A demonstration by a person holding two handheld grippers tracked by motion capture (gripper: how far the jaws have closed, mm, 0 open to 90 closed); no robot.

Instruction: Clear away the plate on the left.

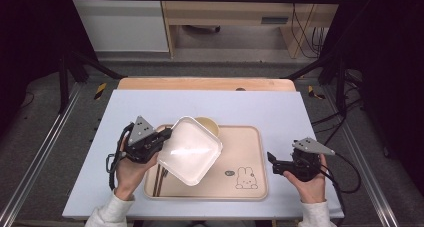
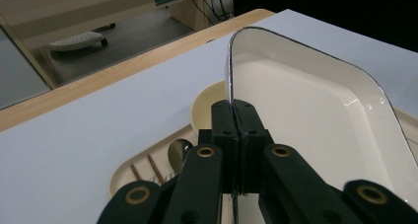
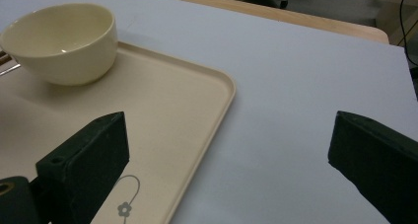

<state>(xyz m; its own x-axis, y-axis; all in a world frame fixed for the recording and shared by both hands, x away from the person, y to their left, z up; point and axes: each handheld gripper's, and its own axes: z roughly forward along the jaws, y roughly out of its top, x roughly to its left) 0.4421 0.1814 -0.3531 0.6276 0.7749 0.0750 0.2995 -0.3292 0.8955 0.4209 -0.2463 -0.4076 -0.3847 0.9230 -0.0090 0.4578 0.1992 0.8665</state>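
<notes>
Looking down from the high view, I have my left gripper (image 1: pixel 161 137) pinching the left rim of the square white dish (image 1: pixel 190 149), which hangs tilted over the tan tray (image 1: pixel 250 157) and partly covers the cream bowl (image 1: pixel 210 124) behind it. My right gripper (image 1: pixel 272 159) waits just off the tray's right edge, holding nothing. By my reckoning this is the carrying step: the dish is up off the tray and has yet to be set down somewhere.

Along my left gripper view, the jaws are pressed together on the dish rim (image 2: pixel 230 86), which stands edge-on and runs straight away from me. So the dish's open side faces to my right here, its flat base turned the other way. Below it I see the bowl (image 2: pixel 204 105), a spoon (image 2: pixel 178 152) and chopsticks (image 2: pixel 148 167) lying on the tray.

In my right gripper view, the jaws stand spread wide with only the blue table cover (image 3: pixel 296 86) and the tray corner (image 3: pixel 224 93) between them; the bowl (image 3: pixel 61 41) sits upright farther off.

Next I judge I must level the dish before lowering it, keeping the pinch firm so it doesn't swing.
</notes>
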